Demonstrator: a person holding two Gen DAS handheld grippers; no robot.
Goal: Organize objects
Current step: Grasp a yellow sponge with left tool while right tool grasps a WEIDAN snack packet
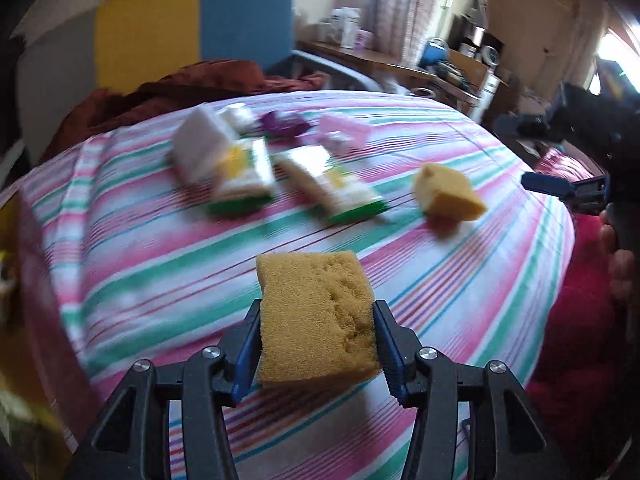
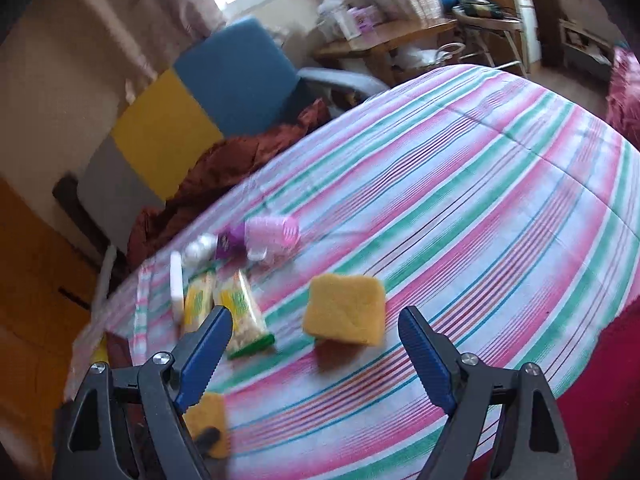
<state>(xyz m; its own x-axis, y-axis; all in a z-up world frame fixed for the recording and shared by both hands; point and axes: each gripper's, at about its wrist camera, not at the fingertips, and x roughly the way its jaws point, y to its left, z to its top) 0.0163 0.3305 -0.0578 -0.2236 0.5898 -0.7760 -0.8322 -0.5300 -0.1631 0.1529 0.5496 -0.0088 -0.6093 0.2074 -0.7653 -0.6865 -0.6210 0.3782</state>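
My left gripper (image 1: 317,312) is shut on a yellow sponge (image 1: 316,316) and holds it above the striped bedspread (image 1: 140,248). That held sponge also shows at the lower left of the right wrist view (image 2: 208,424). A second yellow sponge (image 1: 448,194) lies on the bed to the right; in the right wrist view it (image 2: 344,308) lies just ahead of my right gripper (image 2: 316,320), which is open and empty. Two green-edged packets (image 1: 244,176) (image 1: 336,188), a white box (image 1: 200,140), a purple item (image 1: 284,122) and a pink item (image 1: 344,132) lie farther back.
A rust-red blanket (image 1: 160,88) lies at the bed's far edge before a yellow and blue headboard (image 1: 192,28). A red blanket (image 1: 576,320) hangs at the bed's right side. A cluttered wooden table (image 2: 384,36) stands beyond the bed.
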